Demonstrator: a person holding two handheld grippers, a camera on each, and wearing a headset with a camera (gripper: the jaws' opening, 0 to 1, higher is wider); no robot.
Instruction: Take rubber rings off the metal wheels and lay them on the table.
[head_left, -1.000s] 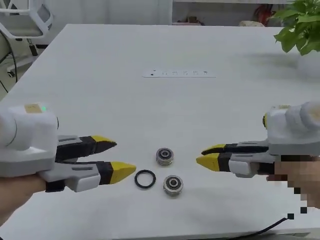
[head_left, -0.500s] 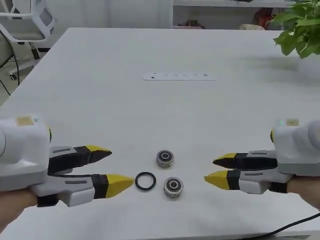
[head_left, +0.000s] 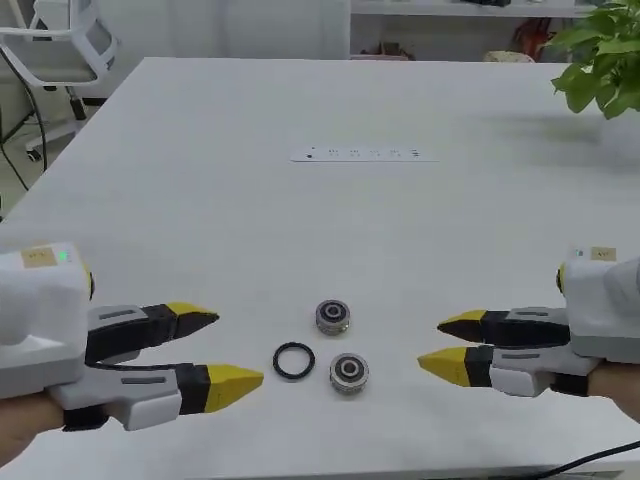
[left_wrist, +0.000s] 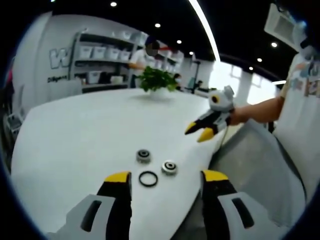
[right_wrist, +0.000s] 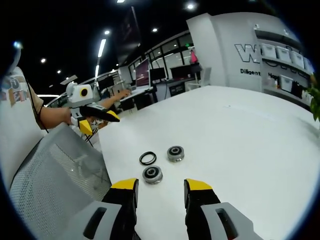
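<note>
Two small metal wheels lie on the white table near its front edge: one farther back and one nearer. A loose black rubber ring lies flat just left of the nearer wheel. My left gripper hovers open to the left of the ring, holding nothing. My right gripper is open to the right of the wheels, also with nothing in it.
A white power strip lies mid-table. A green plant stands at the far right. A white office chair is past the table's far left corner. A dark cable runs along the front right edge.
Both grippers have drawn back from the wheels, the left one leftward and down, the right one rightward and down. The wheels and the ring lie where they were.
</note>
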